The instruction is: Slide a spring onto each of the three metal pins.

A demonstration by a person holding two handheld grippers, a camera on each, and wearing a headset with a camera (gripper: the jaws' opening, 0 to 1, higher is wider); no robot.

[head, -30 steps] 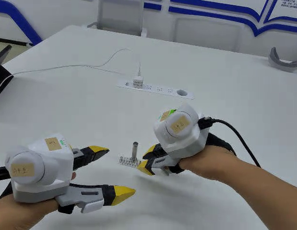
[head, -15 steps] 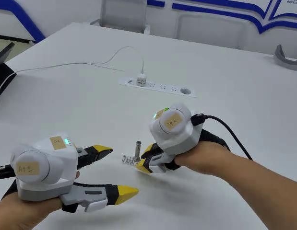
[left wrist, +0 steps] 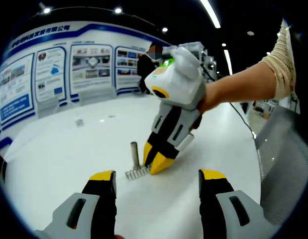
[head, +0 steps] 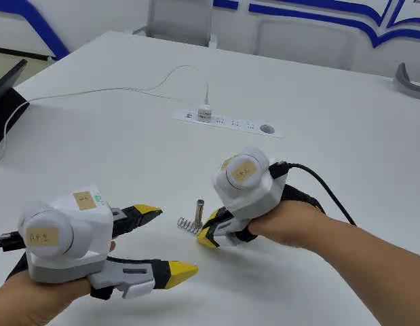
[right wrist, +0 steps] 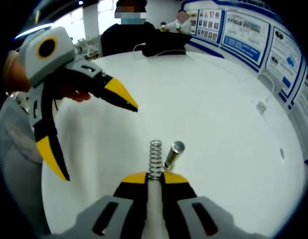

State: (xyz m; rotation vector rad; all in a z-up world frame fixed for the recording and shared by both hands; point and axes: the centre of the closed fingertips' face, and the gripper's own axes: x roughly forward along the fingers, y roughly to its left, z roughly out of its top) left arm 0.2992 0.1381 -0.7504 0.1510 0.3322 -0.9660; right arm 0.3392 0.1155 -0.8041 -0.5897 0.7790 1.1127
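Observation:
A small coiled spring (head: pixel 188 224) (right wrist: pixel 154 158) (left wrist: pixel 136 172) lies level just above the white table, one end pinched in my right gripper (head: pixel 208 238) (right wrist: pixel 154 178) (left wrist: pixel 156 165), which is shut on it. A short metal pin (head: pixel 199 208) (right wrist: pixel 173 155) (left wrist: pixel 135 154) stands upright right beside the spring, just past the gripper's tips. My left gripper (head: pixel 170 242) (left wrist: pixel 157 178) hovers open to the left, its yellow-tipped jaws wide apart and pointing toward the pin with nothing between them.
The white table (head: pixel 94 142) stretches wide around the work. A power strip (head: pixel 226 123) with a plugged-in charger (head: pixel 205 111) and a thin cable lies farther back. A chair (head: pixel 179 17) stands at the far edge. People sit beyond the table (right wrist: pixel 131 30).
The head camera has shifted, so the whole scene sits a little differently. My right gripper keeps its hold on the spring beside the pin; the left stays open.

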